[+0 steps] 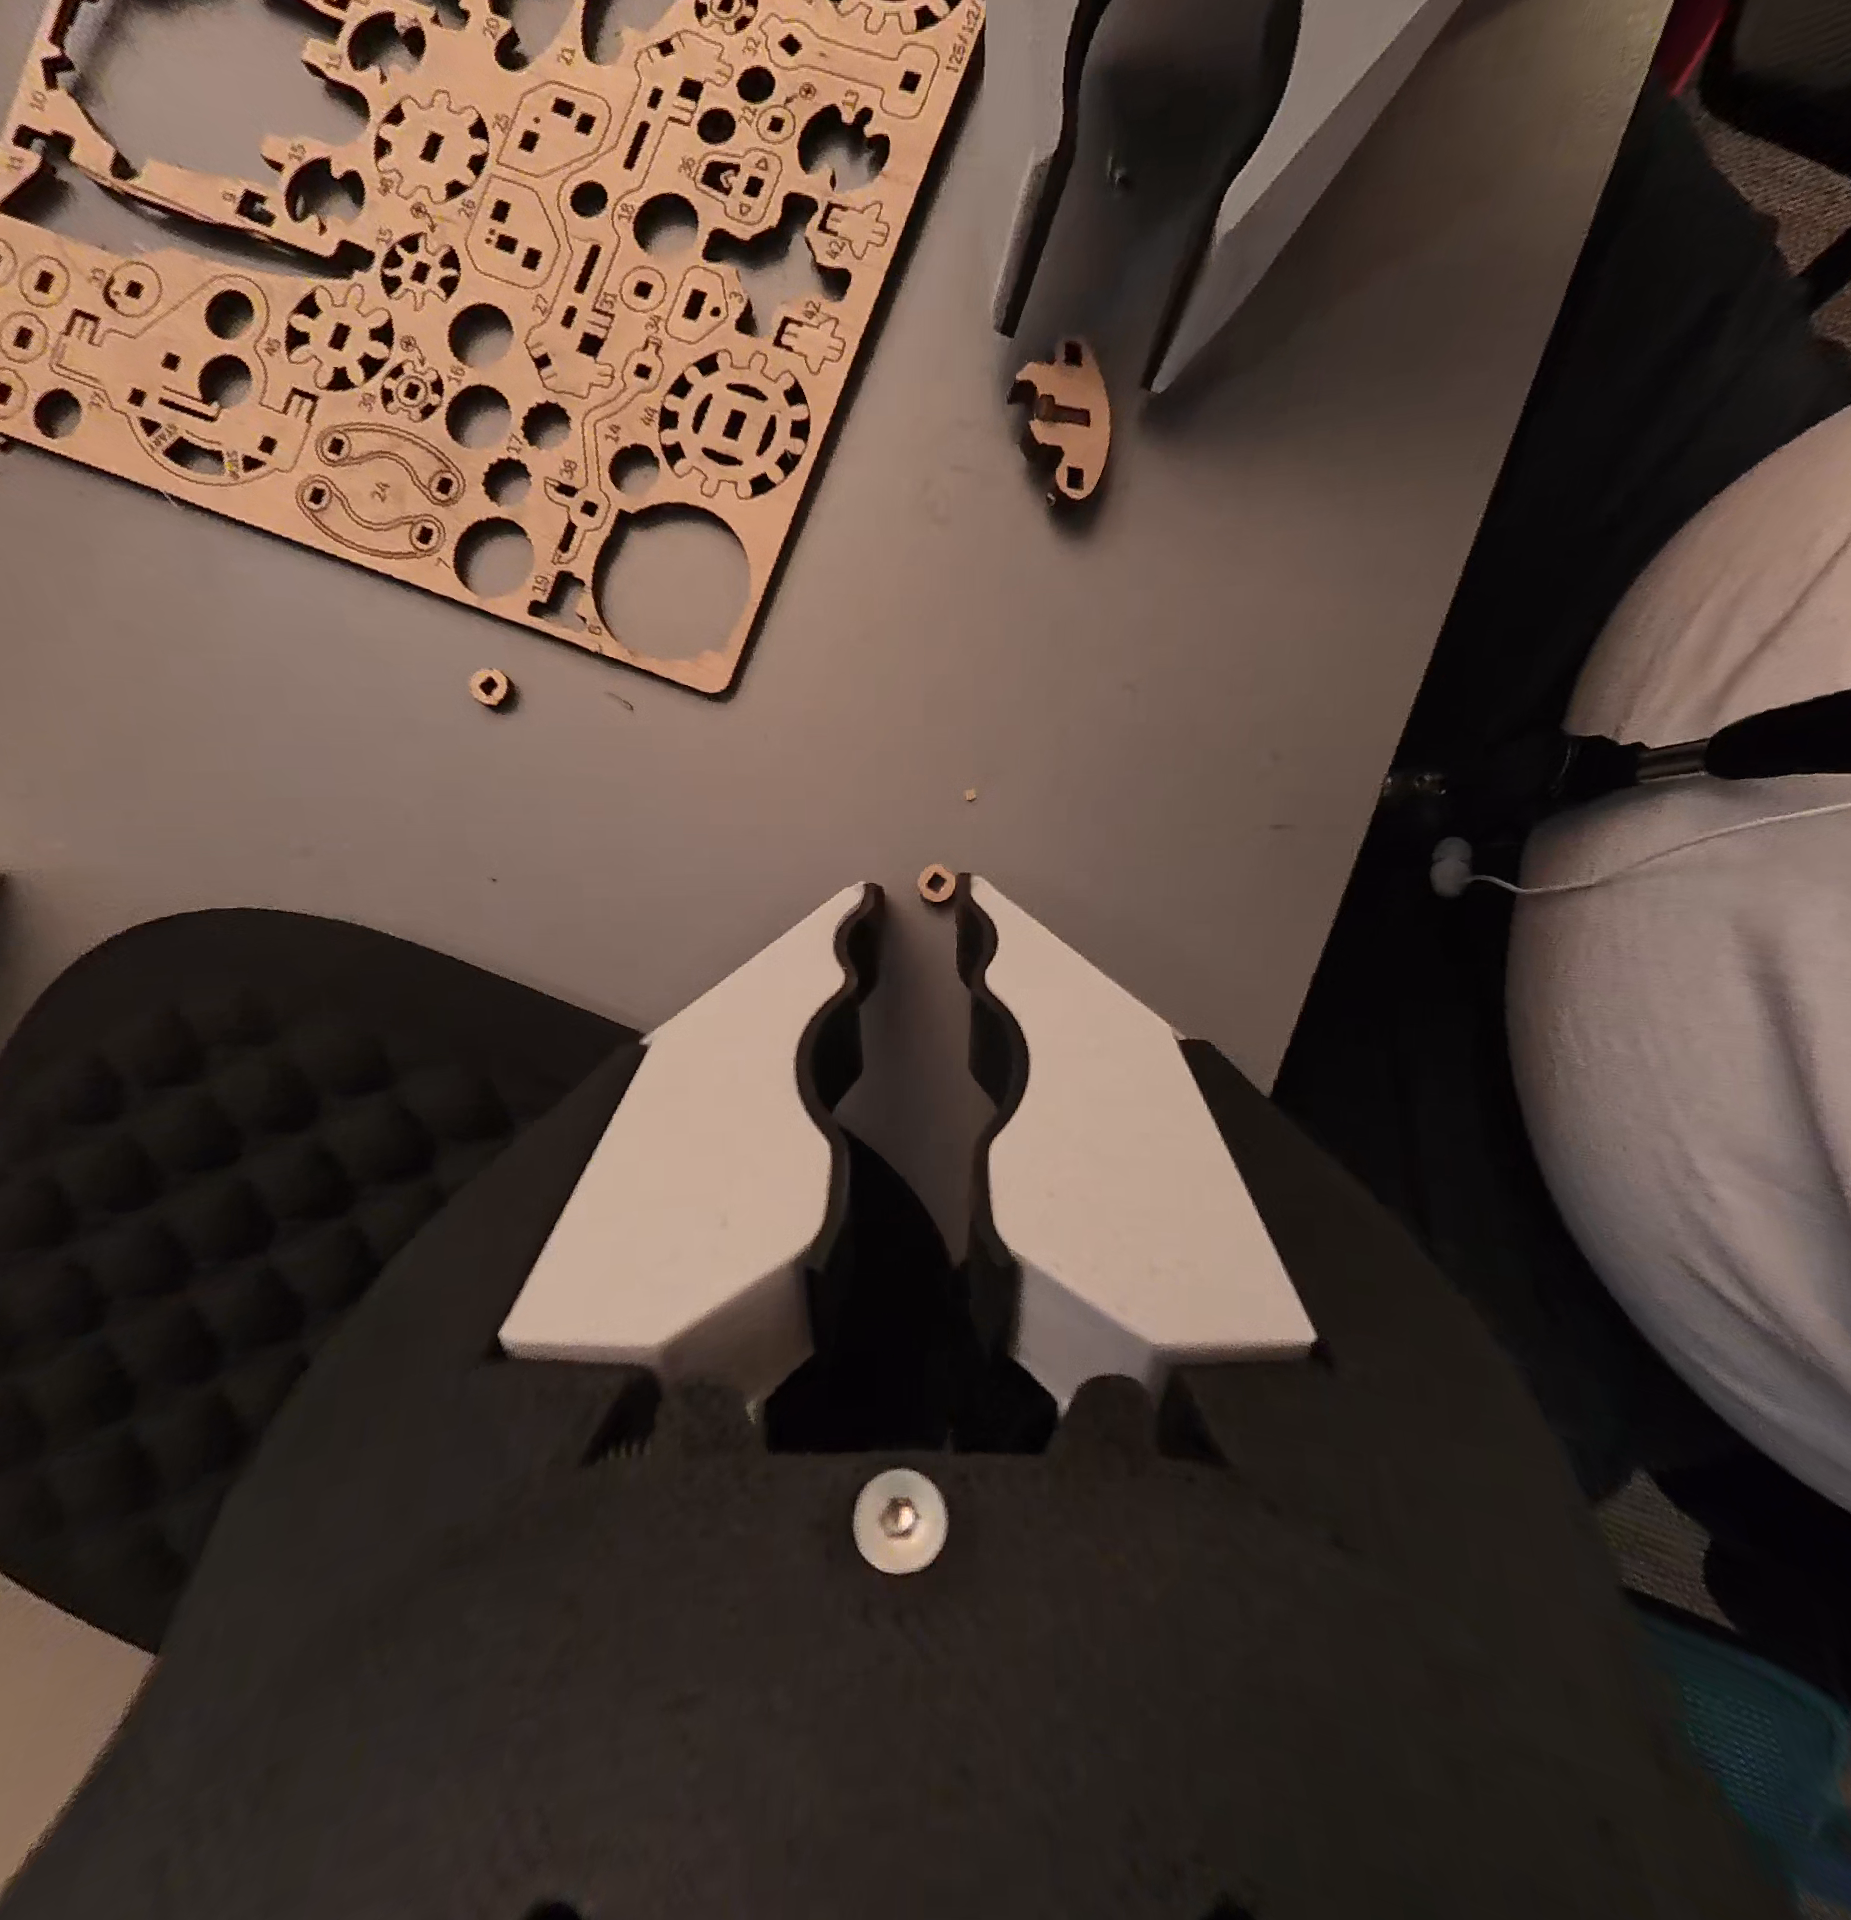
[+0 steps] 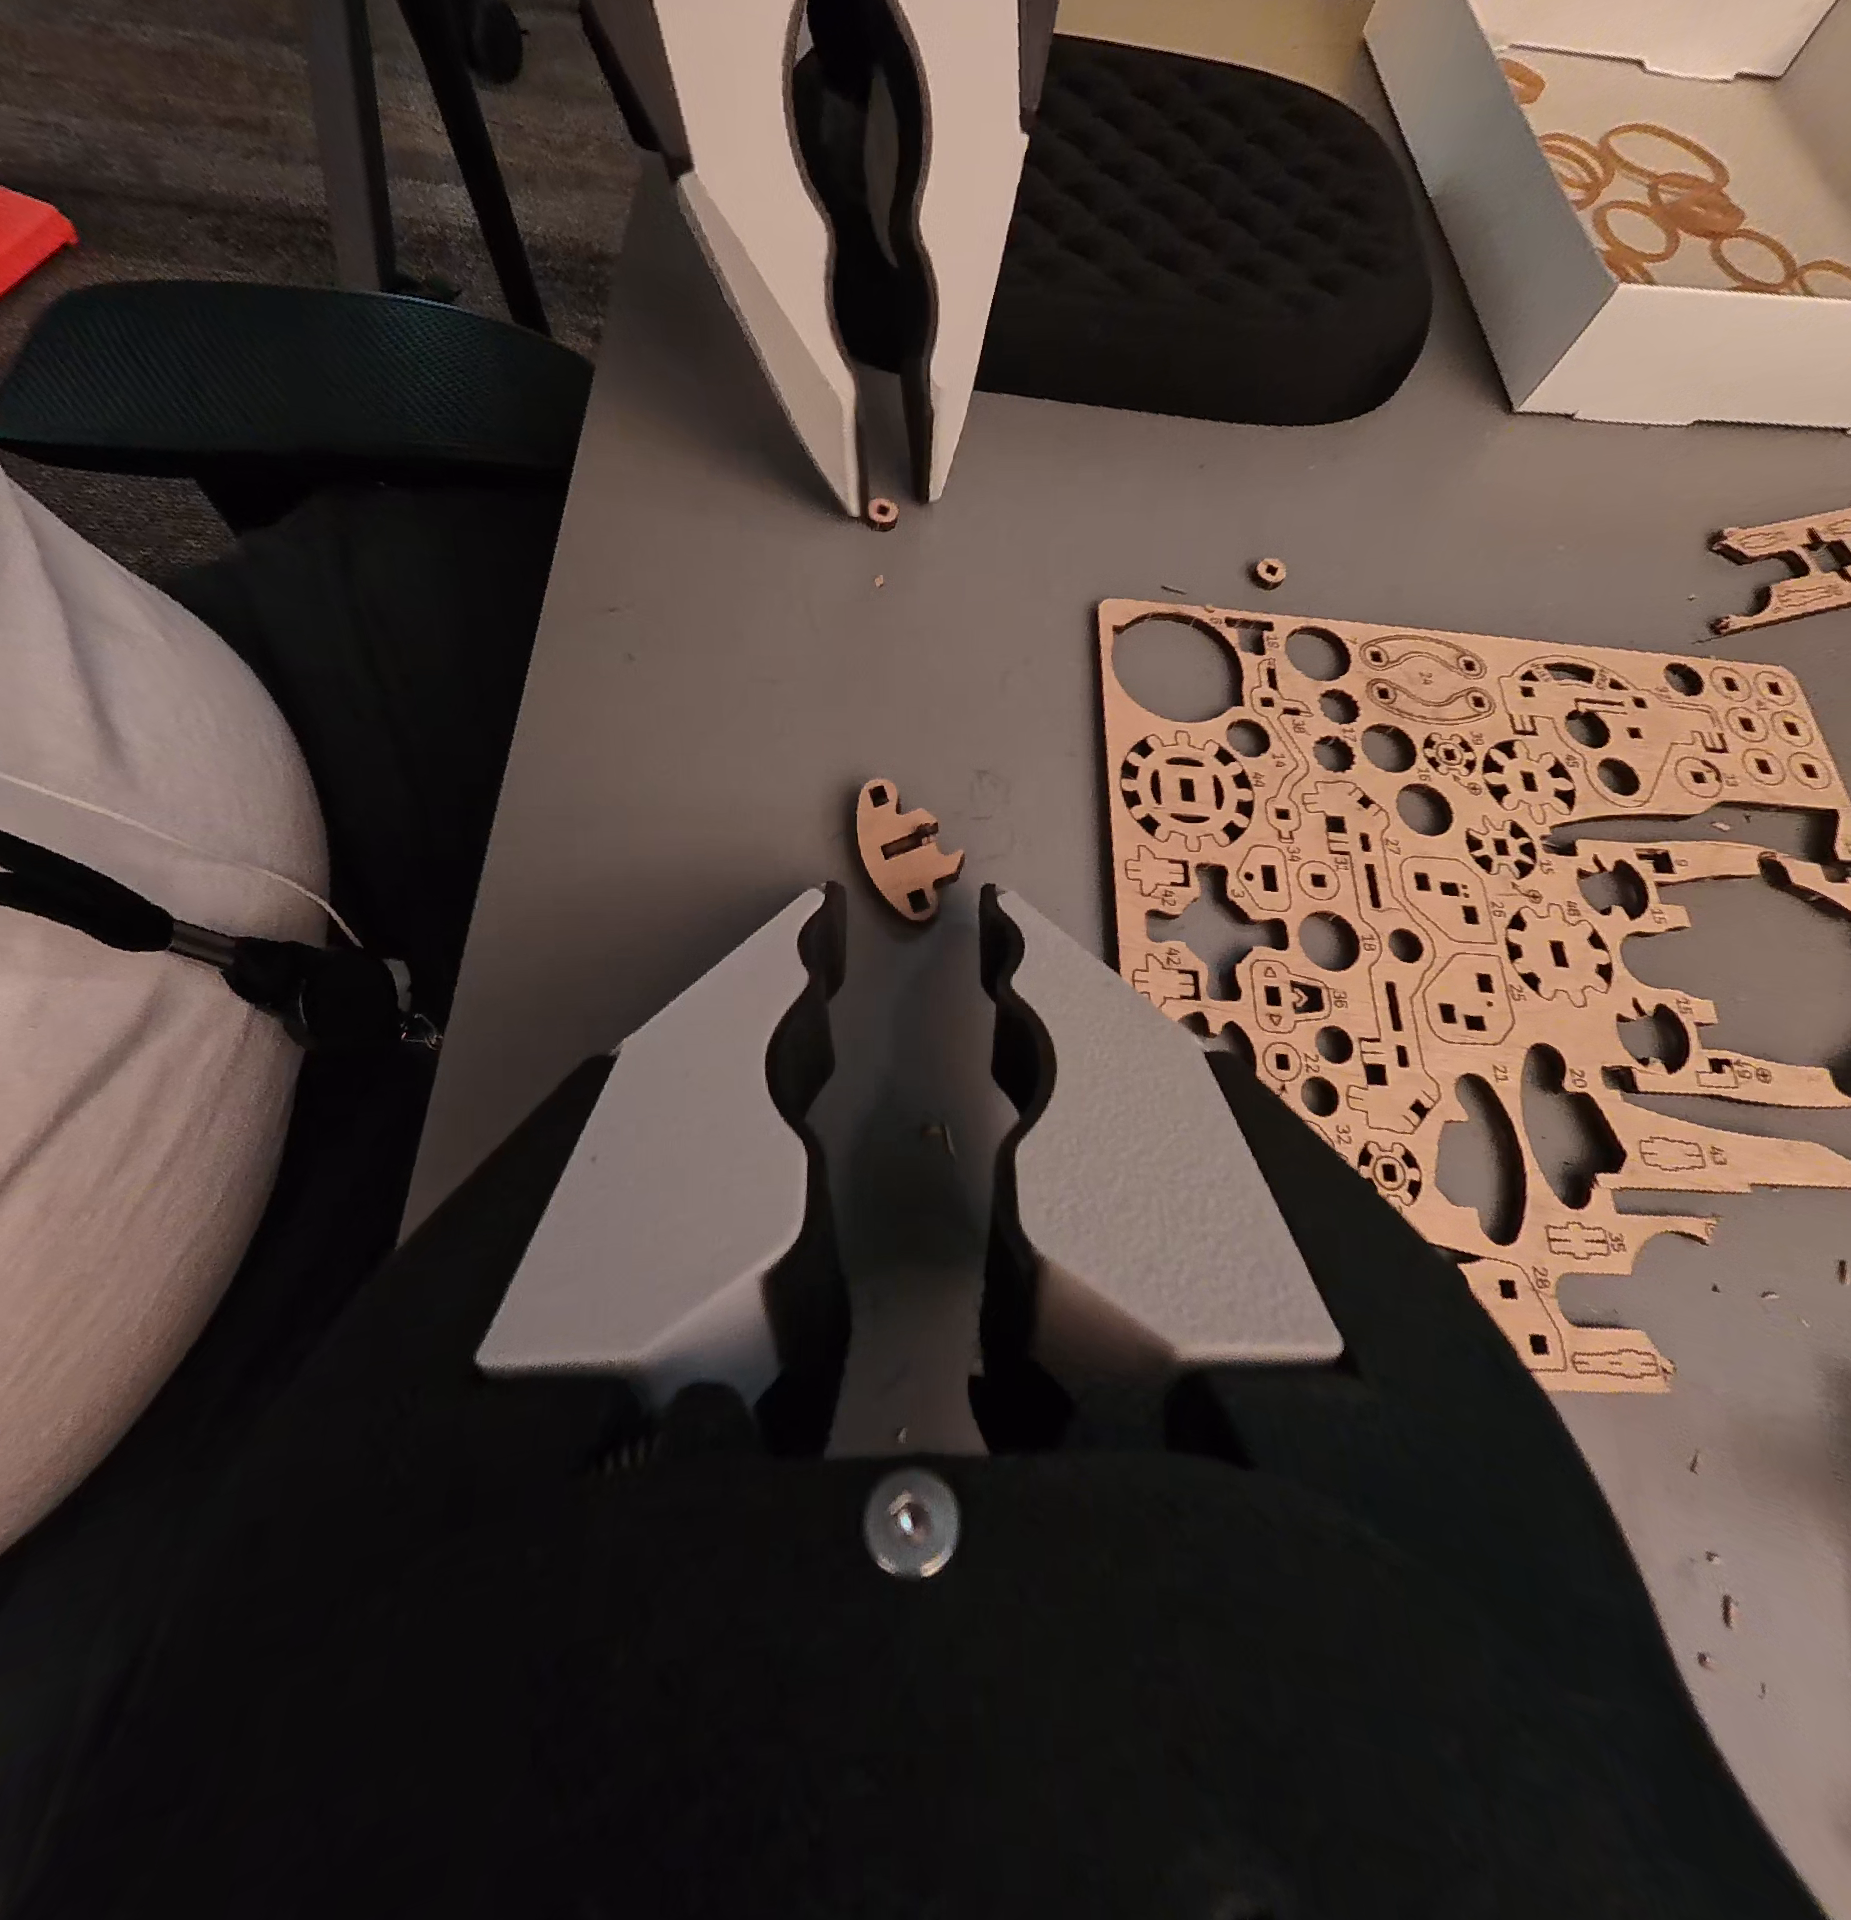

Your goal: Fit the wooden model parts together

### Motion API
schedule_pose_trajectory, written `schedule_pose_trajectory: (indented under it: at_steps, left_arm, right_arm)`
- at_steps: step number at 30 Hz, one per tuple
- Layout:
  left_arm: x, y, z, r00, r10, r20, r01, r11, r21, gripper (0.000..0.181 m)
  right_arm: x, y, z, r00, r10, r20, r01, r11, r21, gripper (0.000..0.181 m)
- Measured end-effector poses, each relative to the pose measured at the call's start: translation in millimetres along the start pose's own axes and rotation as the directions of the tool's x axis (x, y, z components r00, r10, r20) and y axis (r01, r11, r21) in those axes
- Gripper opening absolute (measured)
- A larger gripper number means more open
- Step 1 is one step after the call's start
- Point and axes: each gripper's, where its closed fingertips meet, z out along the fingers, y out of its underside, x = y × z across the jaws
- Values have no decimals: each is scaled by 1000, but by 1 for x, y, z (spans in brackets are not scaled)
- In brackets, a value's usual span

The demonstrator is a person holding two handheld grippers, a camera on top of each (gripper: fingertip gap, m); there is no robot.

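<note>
The left tool (image 1: 916,894) hung open, a tiny wooden ring (image 1: 934,882) lying on the tabletop (image 1: 900,675) just at its tips. The right tool (image 2: 905,896), also open (nothing held), had the oval piece (image 2: 903,847) just beyond its tips.

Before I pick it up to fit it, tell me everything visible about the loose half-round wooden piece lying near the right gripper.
The half-round wooden piece is a flat, light plywood cutout with dark laser-cut edges: one curved side, one notched side, small square holes near its ends and a slot in the middle holding what looks like a small peg. It lies flat on the grey table, apart from the parts sheet, just beyond the open right gripper, untouched.
</note>
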Motion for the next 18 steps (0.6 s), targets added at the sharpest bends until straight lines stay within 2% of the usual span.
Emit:
schedule_pose_trajectory:
  at_steps: [8, 14, 18]
  left_arm:
    - [2, -2, 1, 999, 33, 4, -33, 999, 8, 11]
    - [1, -5, 4, 997, 49, 56, -50, 999, 16, 6]
    - [7, -18, 8, 996, 18, 92, -24, 997, 68, 6]
  right_arm:
    - [-1, 1, 0, 1000, -4, 0, 4, 1000, -6, 24]
    - [0, 3, 1, 1000, 5, 1, -5, 1000, -16, 24]
    - [0, 4, 2, 1000, 15, 2, -15, 1000, -27, 24]
